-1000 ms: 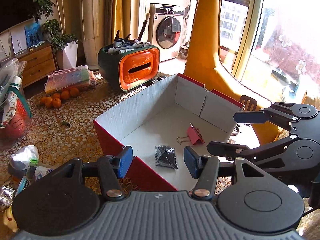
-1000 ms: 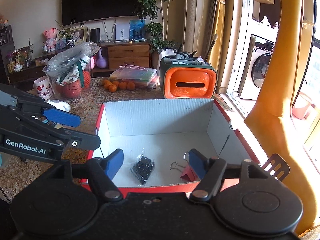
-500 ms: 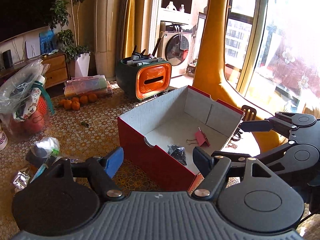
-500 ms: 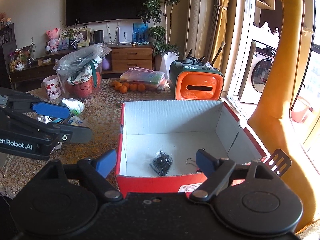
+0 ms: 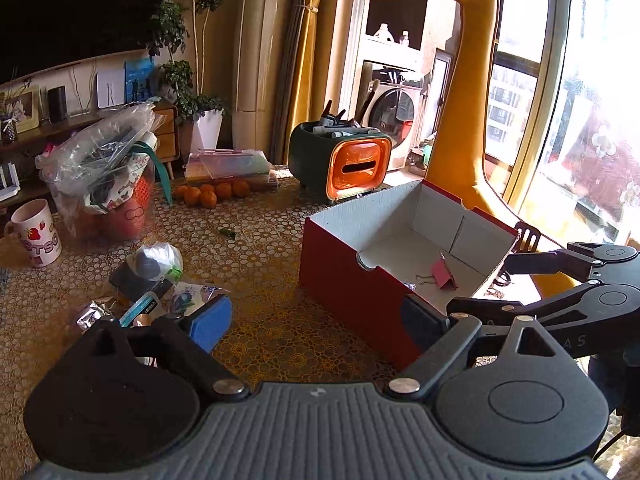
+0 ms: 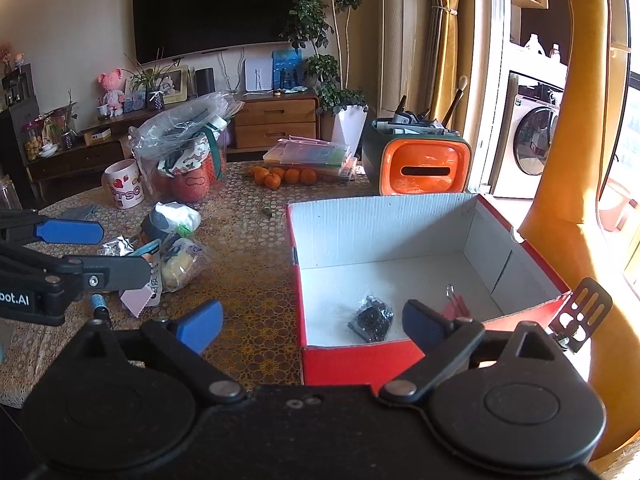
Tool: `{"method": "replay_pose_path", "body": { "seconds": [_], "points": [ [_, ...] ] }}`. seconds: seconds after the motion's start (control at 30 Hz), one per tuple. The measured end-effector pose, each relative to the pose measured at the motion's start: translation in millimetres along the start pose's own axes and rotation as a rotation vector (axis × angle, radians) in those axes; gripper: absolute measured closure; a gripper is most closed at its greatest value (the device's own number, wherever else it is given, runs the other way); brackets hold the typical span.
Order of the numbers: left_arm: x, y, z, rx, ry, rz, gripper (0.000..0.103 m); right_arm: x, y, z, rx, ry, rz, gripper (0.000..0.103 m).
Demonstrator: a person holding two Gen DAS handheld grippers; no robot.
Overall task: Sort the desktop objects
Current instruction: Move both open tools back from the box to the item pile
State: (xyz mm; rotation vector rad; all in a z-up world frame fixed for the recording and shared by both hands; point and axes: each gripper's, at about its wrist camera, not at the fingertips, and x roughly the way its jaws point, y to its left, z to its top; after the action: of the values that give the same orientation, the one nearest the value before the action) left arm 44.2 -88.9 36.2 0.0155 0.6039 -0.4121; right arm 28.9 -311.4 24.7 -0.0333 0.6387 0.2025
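Left gripper (image 5: 316,322) jaws opening, nothing between them; right gripper (image 6: 312,322) jaws also opening and empty, its right finger in front of the box's near wall. Unsorted clutter pile (image 6: 168,256) of small packets and wrapped bits lies on the table, left of the box and just beyond the left gripper's fingers, so the left hand is the nearer one; no clear long axis, it's a loose heap. Red cardboard box (image 6: 516,240) sits toward the table's right edge, open top, holding a black bagged item (image 6: 372,318) near its front wall and a pink binder clip (image 5: 442,274) beside it. Farther back: oranges (image 6: 284,176), orange-fronted organizer (image 6: 420,172) with pens and brushes.
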Motion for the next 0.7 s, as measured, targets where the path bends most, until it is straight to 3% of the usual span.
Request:
{"method": "replay_pose_path", "body": {
  "seconds": [0.07,0.7],
  "points": [
    [-4,7,-5,-0.013,-0.006,0.011,0.001,2,7,-1,0.004,-0.002,0.007,0.006],
    [-25,73,-54,-0.056,-0.009,0.107,0.001,34,70,1,-0.037,-0.005,0.065,0.006]
  ]
}}
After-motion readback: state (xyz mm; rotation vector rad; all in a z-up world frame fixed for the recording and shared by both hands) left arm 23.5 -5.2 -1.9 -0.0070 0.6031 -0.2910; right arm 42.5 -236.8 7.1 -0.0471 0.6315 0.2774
